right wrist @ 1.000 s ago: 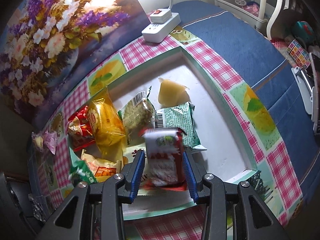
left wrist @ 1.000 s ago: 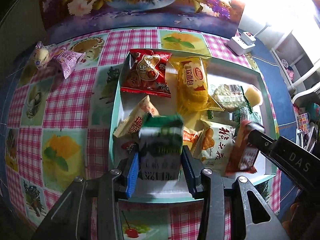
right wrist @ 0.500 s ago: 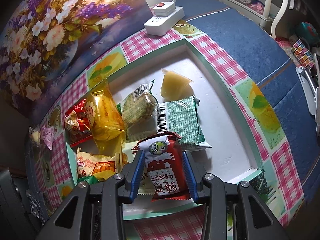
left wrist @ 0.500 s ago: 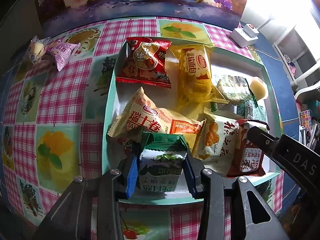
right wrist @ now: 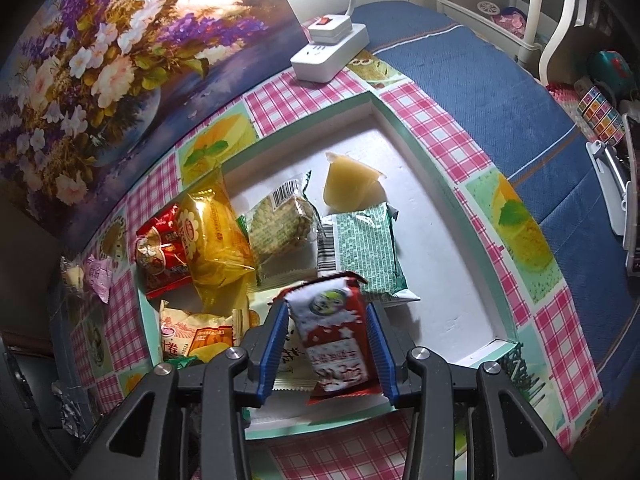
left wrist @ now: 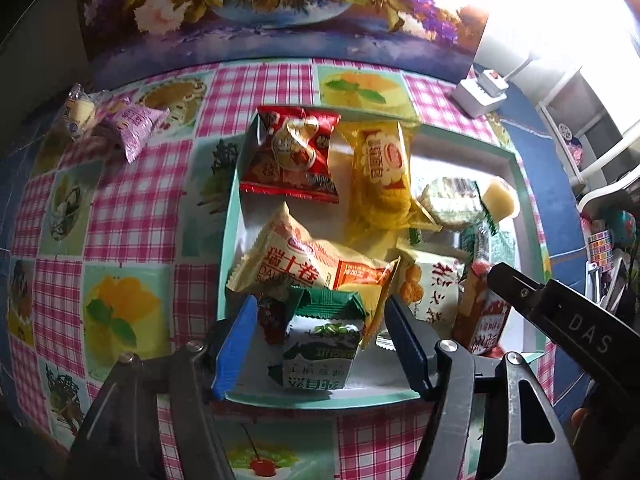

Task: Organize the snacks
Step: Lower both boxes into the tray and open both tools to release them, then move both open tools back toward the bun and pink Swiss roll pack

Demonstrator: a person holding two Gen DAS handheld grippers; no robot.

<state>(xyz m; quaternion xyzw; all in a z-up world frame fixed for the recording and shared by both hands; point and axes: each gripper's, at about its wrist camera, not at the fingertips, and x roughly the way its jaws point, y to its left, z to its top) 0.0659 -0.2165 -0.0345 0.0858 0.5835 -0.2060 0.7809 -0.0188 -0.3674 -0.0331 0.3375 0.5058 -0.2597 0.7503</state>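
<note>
A shallow mint-rimmed white tray (left wrist: 230,216) (right wrist: 460,208) holds several snack packets. My left gripper (left wrist: 320,344) is open over the tray's near edge; a green-and-white packet (left wrist: 320,352) lies between its spread fingers, clear of both pads. My right gripper (right wrist: 326,344) has its blue pads around a red-and-white packet (right wrist: 334,340) that rests in the tray's near part; the packet also shows in the left wrist view (left wrist: 482,320). A purple packet (left wrist: 134,126) and a pale yellow one (left wrist: 76,112) lie on the cloth left of the tray.
The tray holds a red packet (left wrist: 294,154), a yellow one (left wrist: 380,172), a beige roll packet (left wrist: 304,264), a green patterned one (right wrist: 364,252) and a jelly cup (right wrist: 350,188). A white power strip (right wrist: 328,50) sits behind it. A flower poster (left wrist: 280,12) backs the checkered tablecloth.
My left gripper lowered the green-and-white packet into the tray and opened, letting it go. My right gripper lowered the red-and-white packet onto the tray and its jaws eased slightly apart.
</note>
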